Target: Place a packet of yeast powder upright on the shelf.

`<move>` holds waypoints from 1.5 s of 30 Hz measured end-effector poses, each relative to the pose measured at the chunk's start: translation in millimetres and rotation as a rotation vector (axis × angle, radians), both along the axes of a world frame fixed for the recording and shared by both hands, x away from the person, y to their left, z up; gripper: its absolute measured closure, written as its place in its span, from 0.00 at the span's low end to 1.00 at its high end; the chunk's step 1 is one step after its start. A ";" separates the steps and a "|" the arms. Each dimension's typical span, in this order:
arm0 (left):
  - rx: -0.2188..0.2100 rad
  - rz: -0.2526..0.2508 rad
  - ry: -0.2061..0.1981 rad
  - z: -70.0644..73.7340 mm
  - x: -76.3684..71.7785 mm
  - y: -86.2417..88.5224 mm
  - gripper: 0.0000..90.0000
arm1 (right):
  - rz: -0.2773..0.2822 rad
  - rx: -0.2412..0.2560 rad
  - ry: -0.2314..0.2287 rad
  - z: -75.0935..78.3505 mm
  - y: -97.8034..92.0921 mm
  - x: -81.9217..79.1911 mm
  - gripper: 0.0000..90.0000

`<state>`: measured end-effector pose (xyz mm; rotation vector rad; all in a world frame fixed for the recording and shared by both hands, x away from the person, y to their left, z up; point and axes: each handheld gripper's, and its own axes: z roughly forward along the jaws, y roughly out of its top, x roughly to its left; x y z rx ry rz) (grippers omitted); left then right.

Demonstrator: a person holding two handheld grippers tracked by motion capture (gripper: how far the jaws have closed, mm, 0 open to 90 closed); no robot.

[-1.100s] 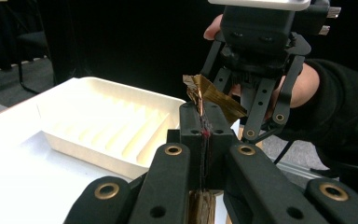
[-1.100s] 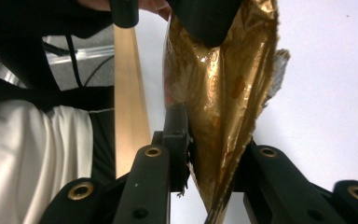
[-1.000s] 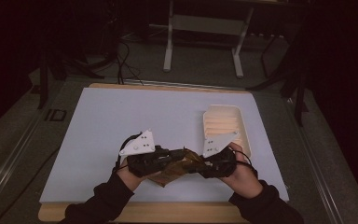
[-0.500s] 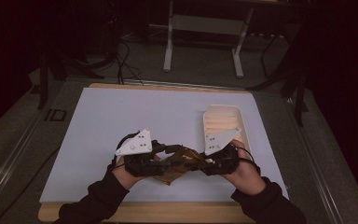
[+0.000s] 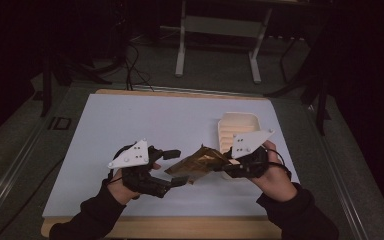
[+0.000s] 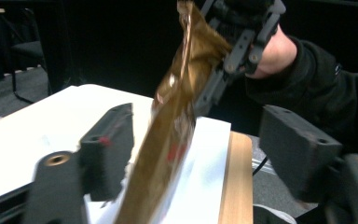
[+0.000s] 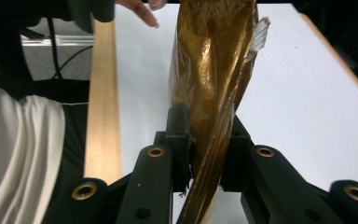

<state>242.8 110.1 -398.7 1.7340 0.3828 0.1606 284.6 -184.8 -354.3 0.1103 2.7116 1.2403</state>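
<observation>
Since the brown crinkly bag [image 5: 198,162] hangs above the table's [image 5: 145,120] near edge with just the right gripper [image 7: 205,163] pinching one end, it could easily slip; the left gripper [image 6: 196,144] is spread wide around it, not gripping.

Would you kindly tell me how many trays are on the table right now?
1. A cream ribbed tray sits on the white table at its right side, just beyond the right gripper, whose plate covers part of it. Nothing suggests another.
</observation>
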 end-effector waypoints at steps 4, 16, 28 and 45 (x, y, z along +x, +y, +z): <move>0.042 0.075 -0.013 -2.7 -1.4 4.0 0.05 | -0.014 0.013 -0.042 10.7 -7.5 3.8 0.87; 0.033 0.174 0.047 -33.7 0.3 29.2 0.02 | -0.131 0.034 -0.109 33.2 -40.9 31.7 0.87; 0.024 0.216 0.126 -61.3 0.1 43.7 0.02 | -0.269 -0.015 -0.169 45.3 -74.2 62.6 0.87; 0.011 0.197 0.154 -66.8 2.1 42.3 0.02 | -0.290 -0.178 -0.151 24.4 -85.4 106.6 0.88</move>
